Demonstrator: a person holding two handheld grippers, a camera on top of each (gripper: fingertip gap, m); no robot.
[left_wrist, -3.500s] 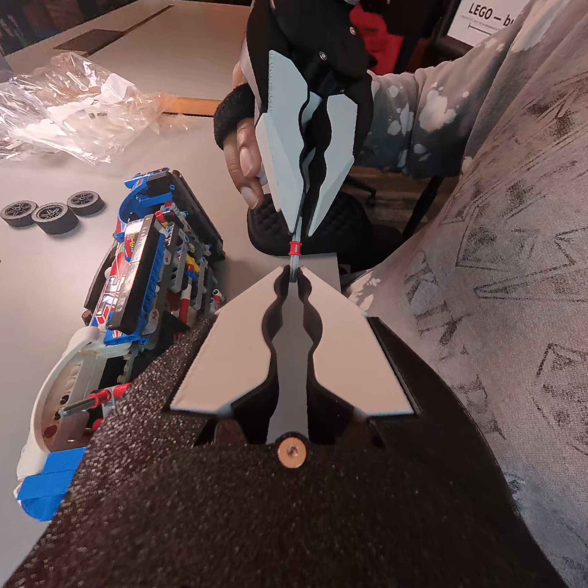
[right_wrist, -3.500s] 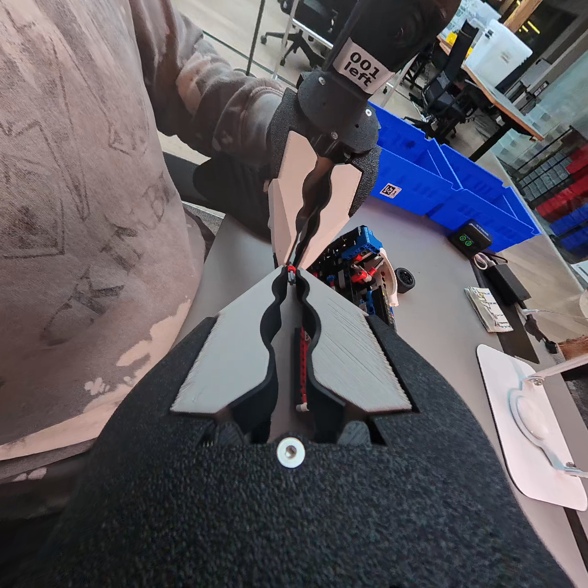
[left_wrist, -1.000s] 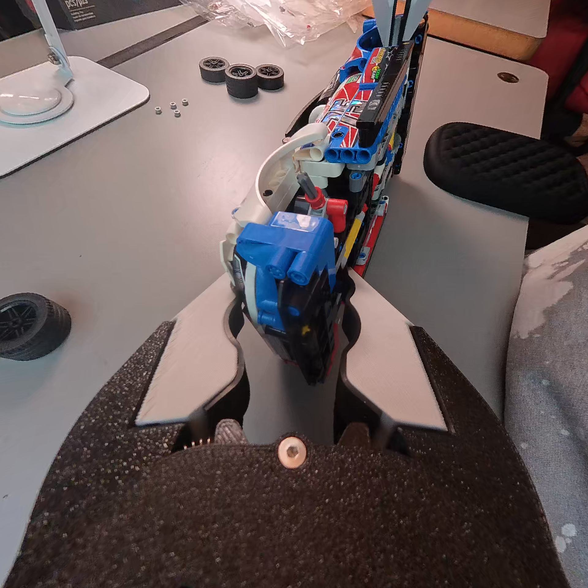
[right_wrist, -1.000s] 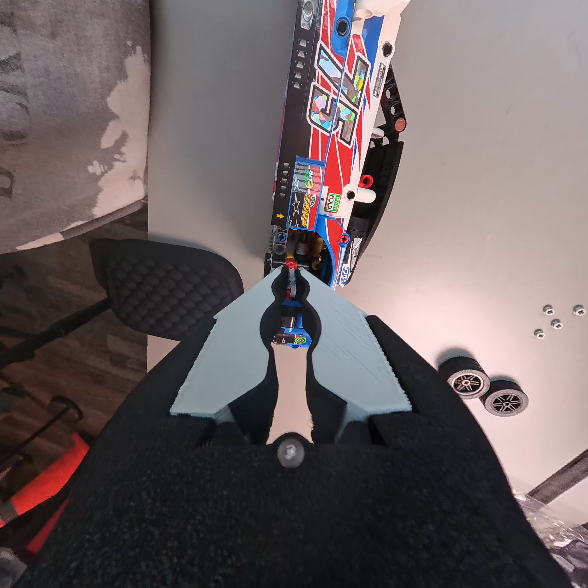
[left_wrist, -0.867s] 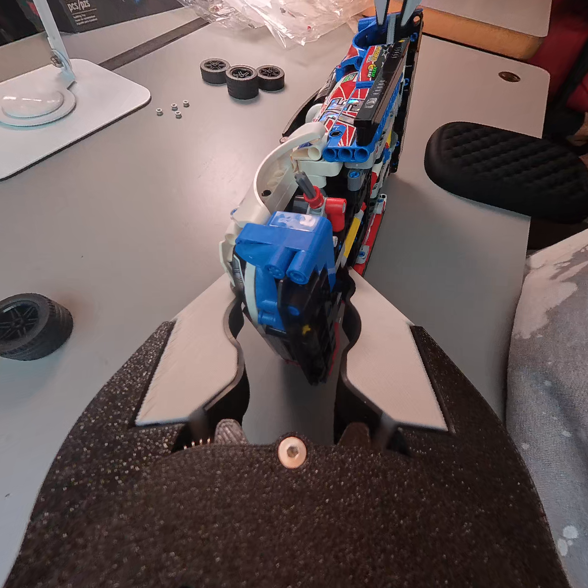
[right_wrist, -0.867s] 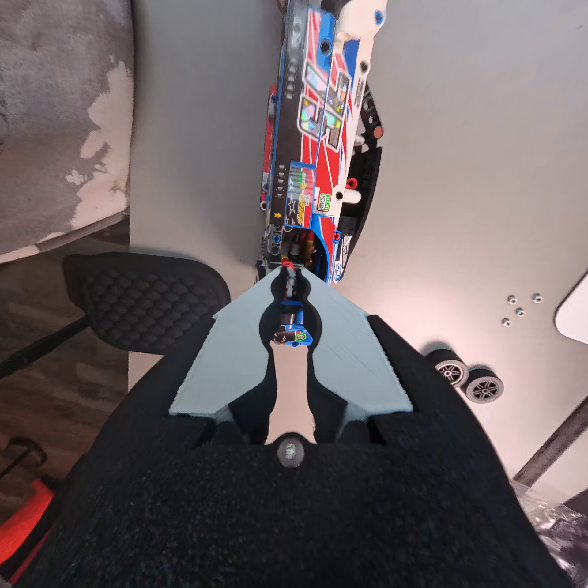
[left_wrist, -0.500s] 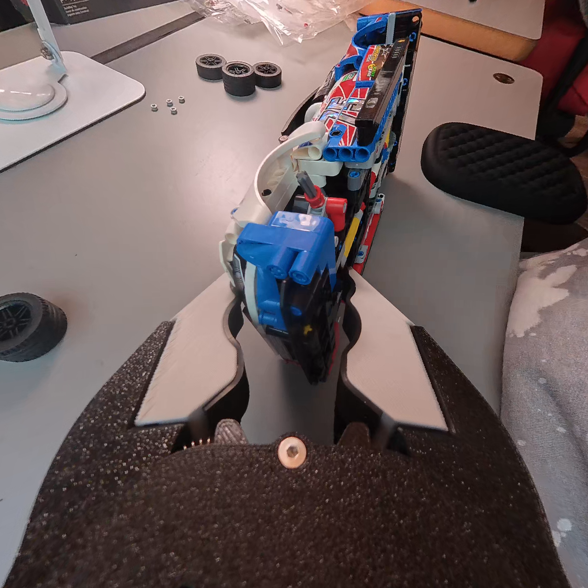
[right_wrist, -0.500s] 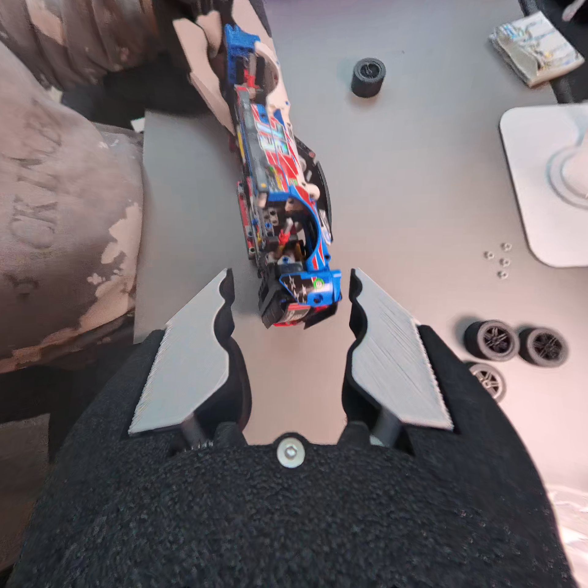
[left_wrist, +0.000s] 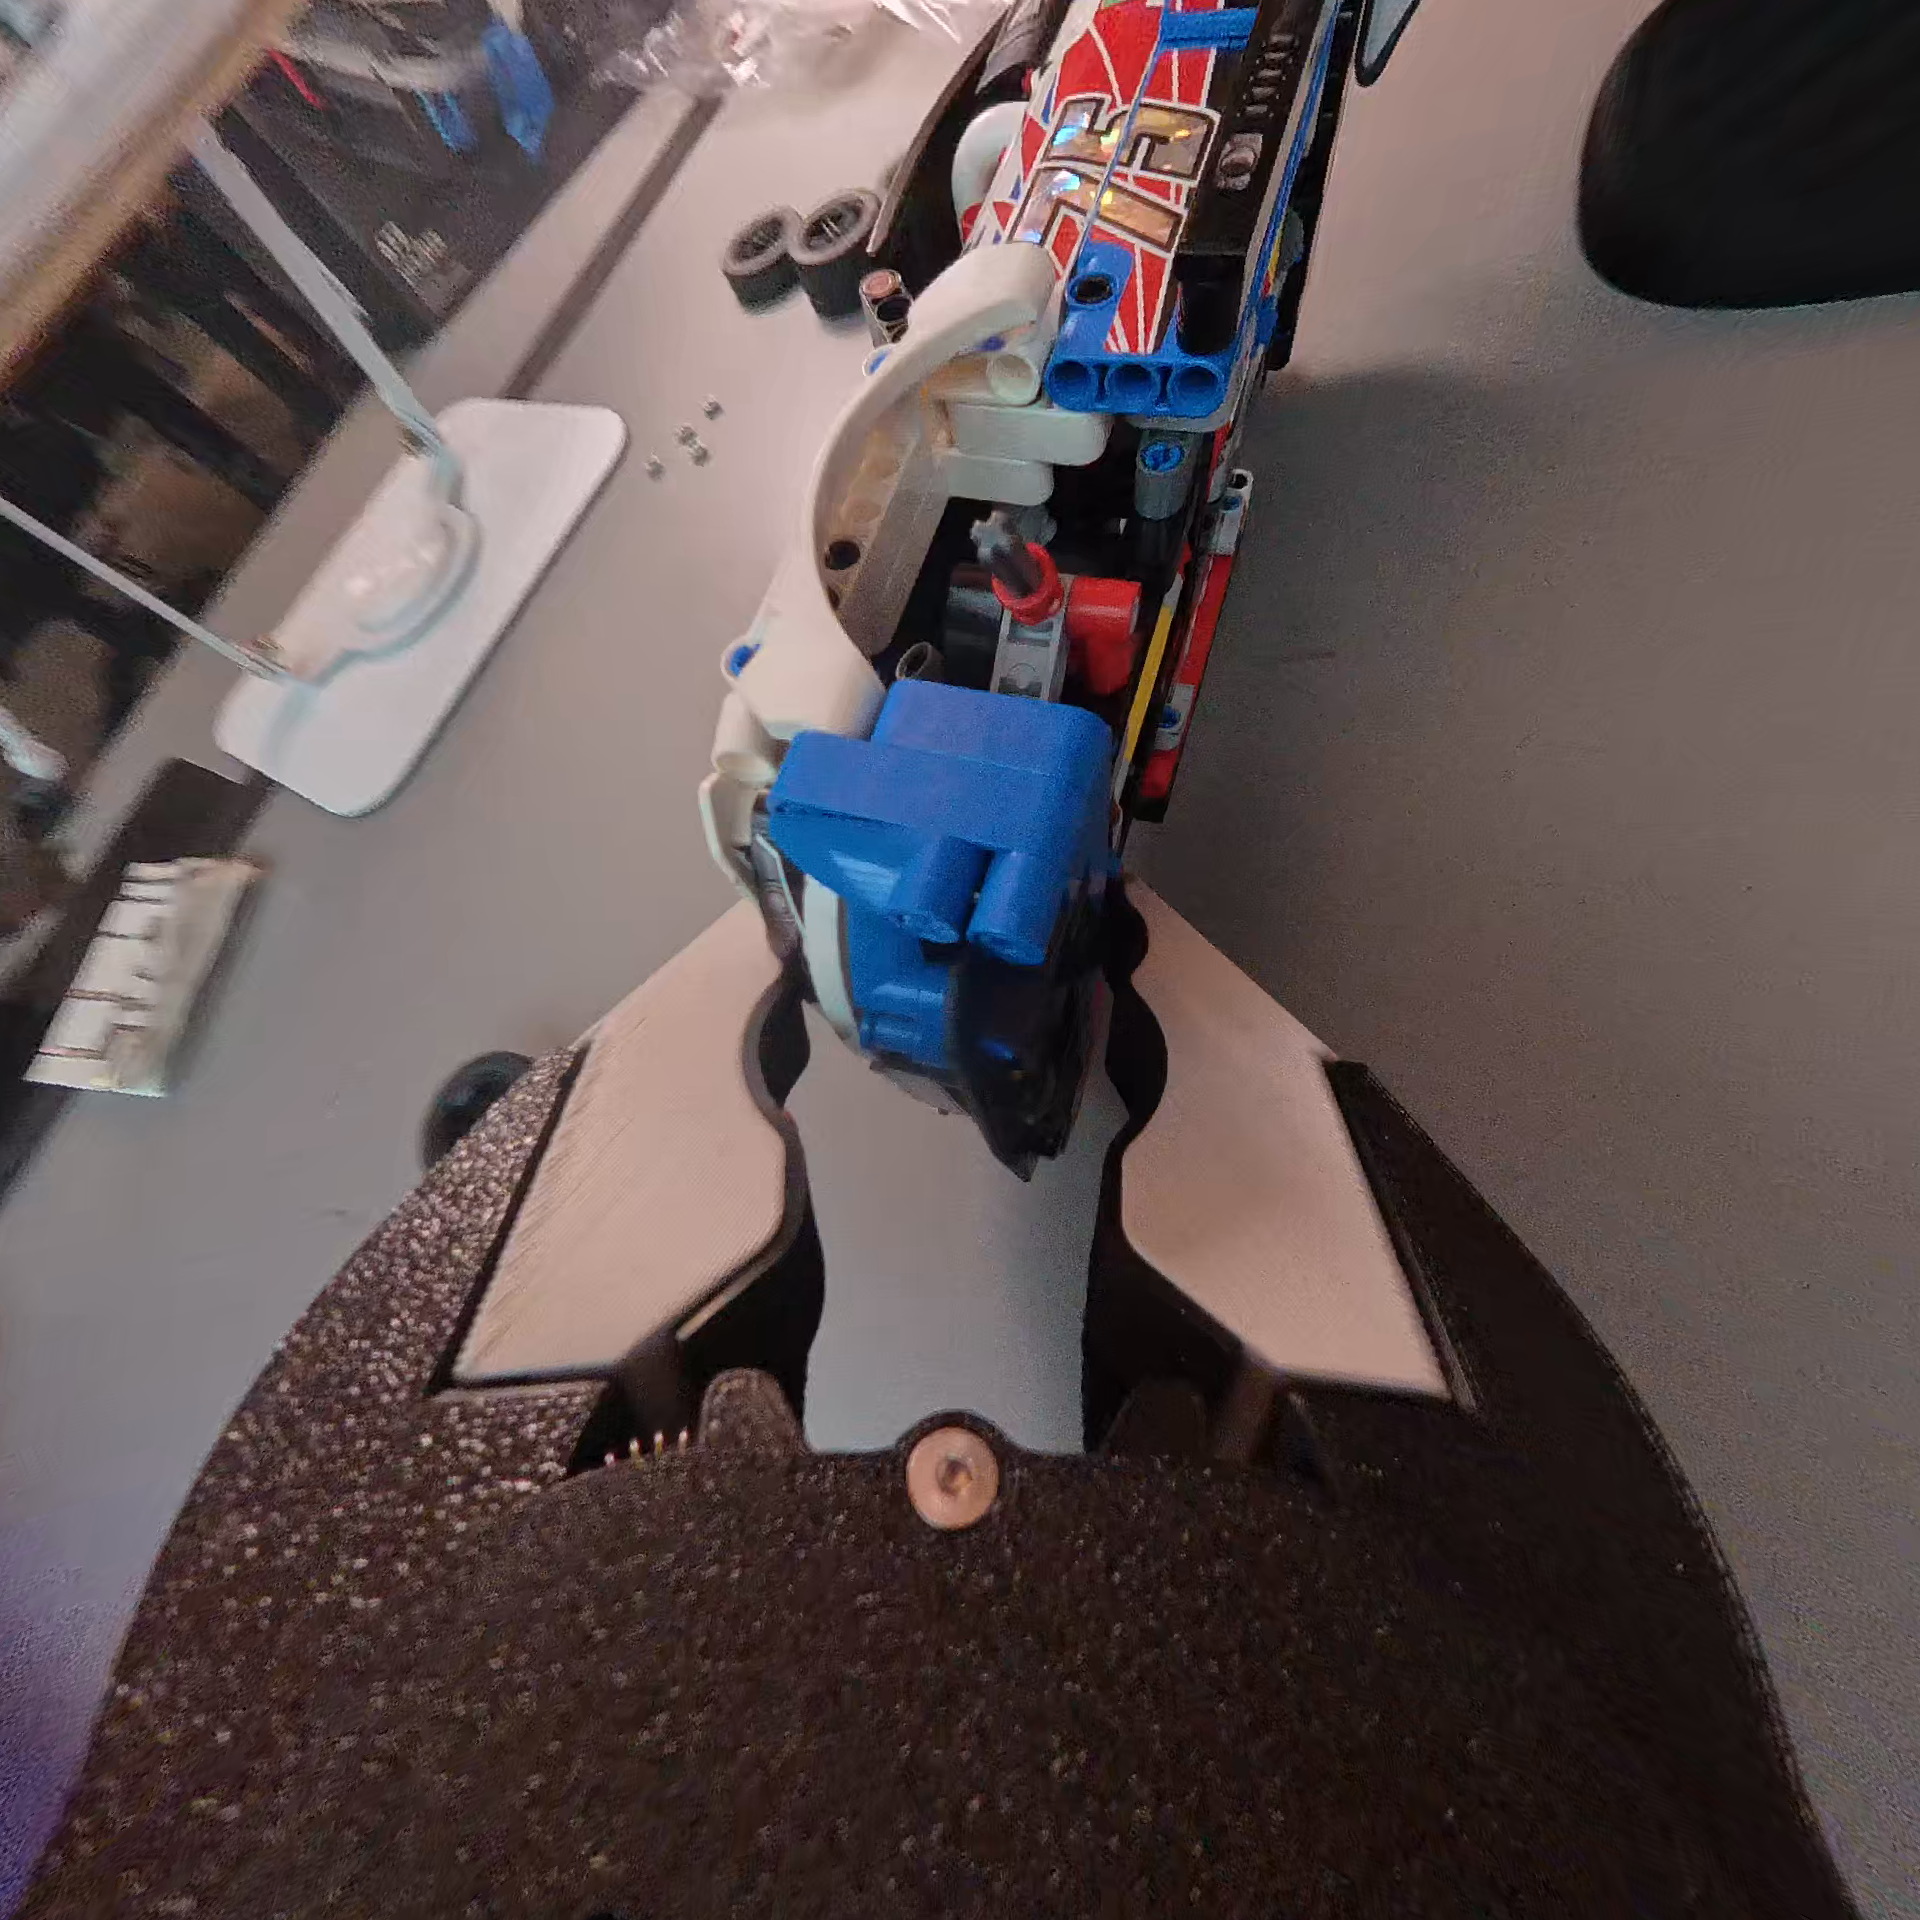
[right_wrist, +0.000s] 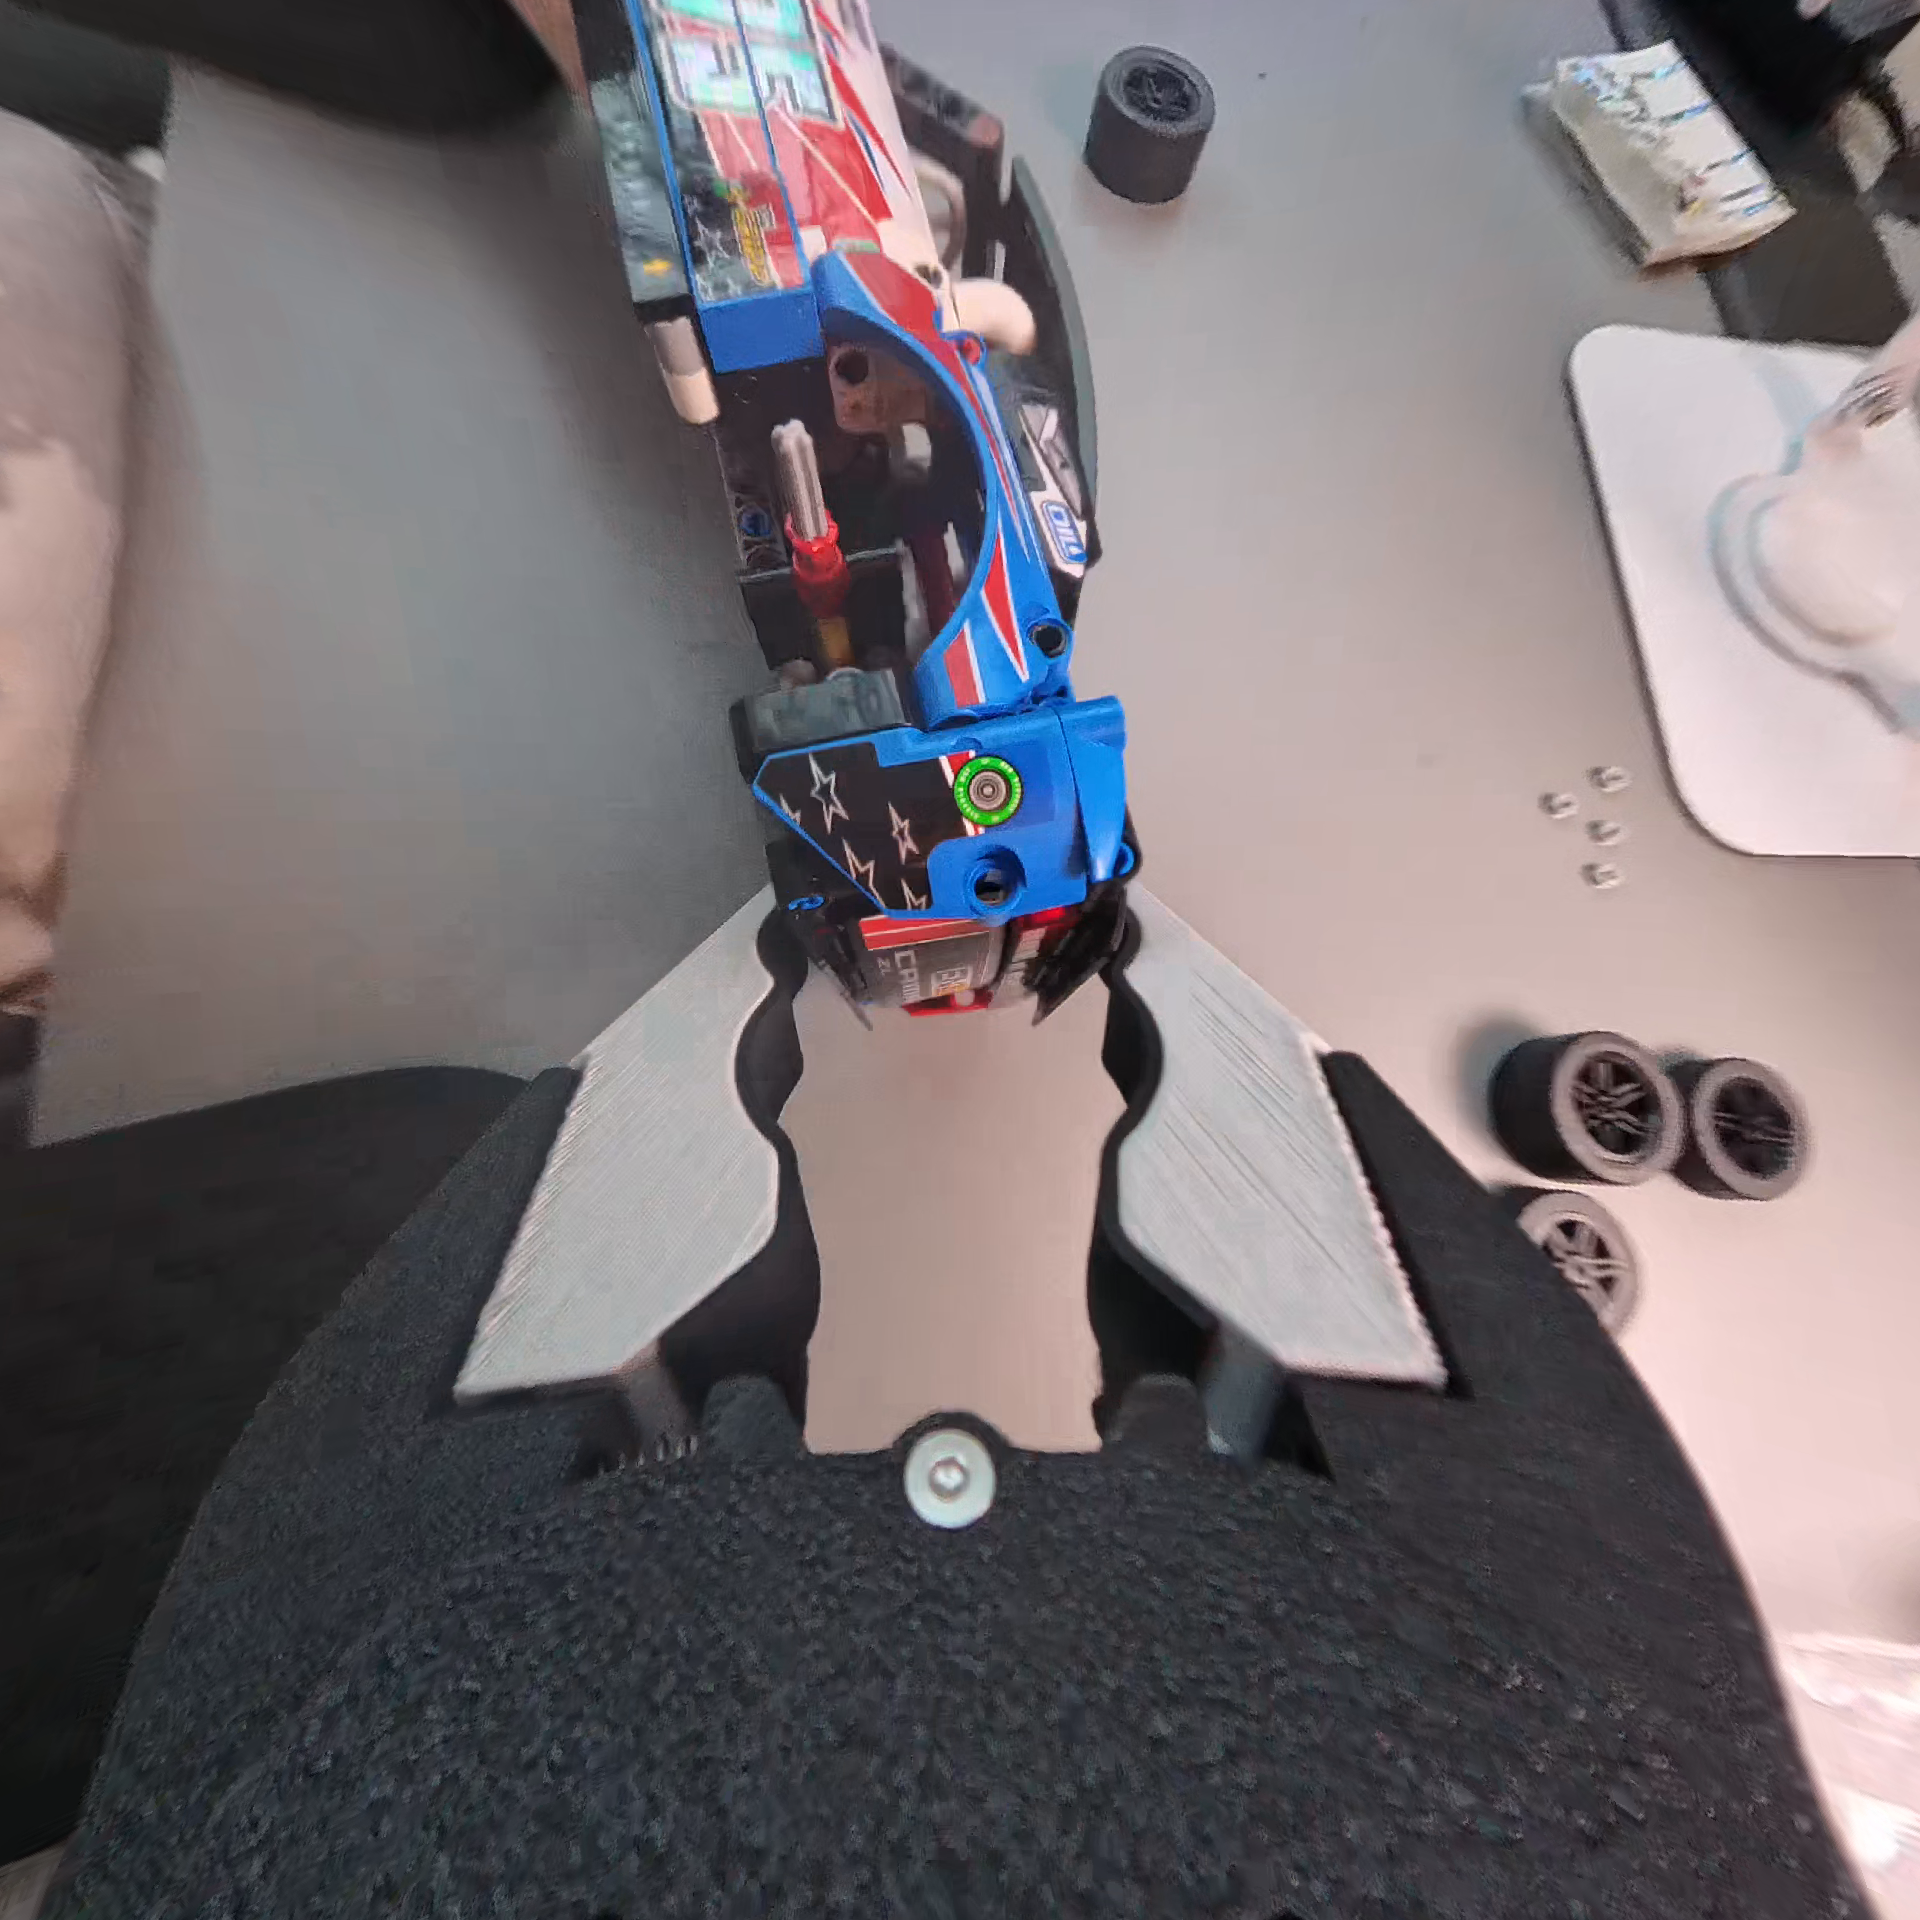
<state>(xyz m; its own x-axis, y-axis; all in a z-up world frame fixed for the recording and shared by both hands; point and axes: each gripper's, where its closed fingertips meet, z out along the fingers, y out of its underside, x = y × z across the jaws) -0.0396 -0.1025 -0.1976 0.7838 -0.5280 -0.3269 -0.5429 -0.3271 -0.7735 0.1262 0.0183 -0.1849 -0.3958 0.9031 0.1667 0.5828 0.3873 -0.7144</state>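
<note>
A blue, red, white and black toy brick car (left_wrist: 1122, 239) stands on its side along the grey table (left_wrist: 1558, 831). My left gripper (left_wrist: 951, 914) is shut on its end with the blue block (left_wrist: 935, 810). My right gripper (right_wrist: 948, 912) is closed around the opposite end, by the blue starred panel (right_wrist: 935, 810), and its fingertips touch both sides. A grey axle with a red bush (right_wrist: 805, 499) sticks out of the car just beyond the right gripper. A second axle with a red bush (left_wrist: 1023, 577) shows near the left gripper.
Three loose black wheels (right_wrist: 1642, 1122) lie right of the right gripper, and one more wheel (right_wrist: 1148, 120) lies farther off. A white stand base (right_wrist: 1714, 623), small nuts (right_wrist: 1590, 821) and a folded booklet (right_wrist: 1652, 156) lie to the right. A black chair armrest (left_wrist: 1756, 156) is at the table edge.
The right gripper let go of the axle in the car, opened, and has now closed around the car's end. The left gripper keeps its hold, and the view has tilted.
</note>
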